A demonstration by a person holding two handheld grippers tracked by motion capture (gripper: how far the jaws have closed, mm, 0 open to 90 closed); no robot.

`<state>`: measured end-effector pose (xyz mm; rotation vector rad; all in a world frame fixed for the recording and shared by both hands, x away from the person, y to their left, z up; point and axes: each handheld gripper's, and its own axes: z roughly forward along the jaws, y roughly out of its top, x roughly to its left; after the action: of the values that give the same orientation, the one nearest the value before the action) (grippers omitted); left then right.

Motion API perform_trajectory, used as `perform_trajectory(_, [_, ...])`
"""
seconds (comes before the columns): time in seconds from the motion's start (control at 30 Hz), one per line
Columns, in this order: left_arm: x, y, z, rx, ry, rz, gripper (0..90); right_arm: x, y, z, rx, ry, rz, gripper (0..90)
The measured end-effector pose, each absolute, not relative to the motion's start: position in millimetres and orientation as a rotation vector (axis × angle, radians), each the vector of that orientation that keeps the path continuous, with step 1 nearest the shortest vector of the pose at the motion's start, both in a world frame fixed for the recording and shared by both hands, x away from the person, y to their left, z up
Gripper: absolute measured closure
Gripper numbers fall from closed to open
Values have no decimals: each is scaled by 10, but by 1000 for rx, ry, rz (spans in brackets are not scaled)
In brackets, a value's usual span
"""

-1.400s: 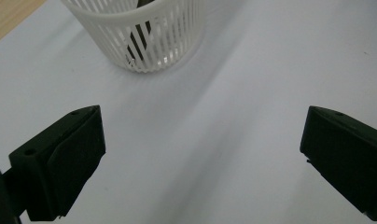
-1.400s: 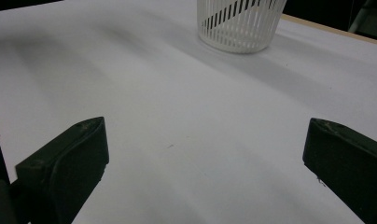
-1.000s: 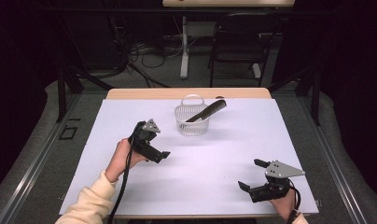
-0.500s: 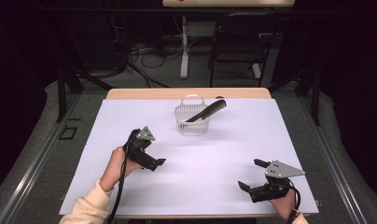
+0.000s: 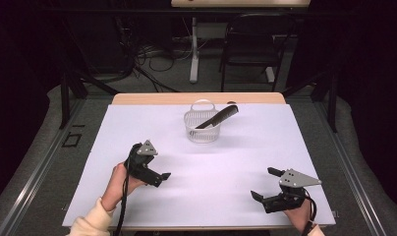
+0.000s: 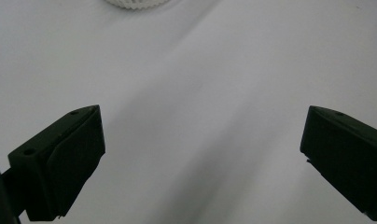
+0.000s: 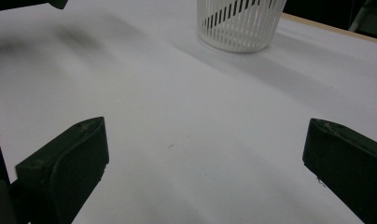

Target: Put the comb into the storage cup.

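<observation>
The left tool (image 5: 159, 172) has drawn nearer and lower from the basket (image 5: 202, 127); both it and the right tool (image 5: 263, 184) gape wide, empty.

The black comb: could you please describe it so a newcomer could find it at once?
Look to the far middle of the white table, where a white slatted basket stands. The black comb leans inside it, one end poking over the rim; it is the basket's one dark, long thing.

chair (image 5: 258, 42) behind table | cables (image 5: 152, 54) on floor
</observation>
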<state>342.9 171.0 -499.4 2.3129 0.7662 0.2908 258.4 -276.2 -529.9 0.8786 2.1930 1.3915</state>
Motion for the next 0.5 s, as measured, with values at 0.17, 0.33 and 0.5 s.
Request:
perform_trajectory(0.17, [3343,1796,-5035,2300,783,291,0,2585,-2760,-5300,878,2191,1392,0])
perform_trajectory(0.33, [3273,1883,-5056,2281,800,300,0,2586,-2756,-5300,881,2194,1390,0])
perform_trajectory(0.5, [3198,1949,-5083,2254,822,313,0,2589,-2757,-5301,879,2195,1388,0])
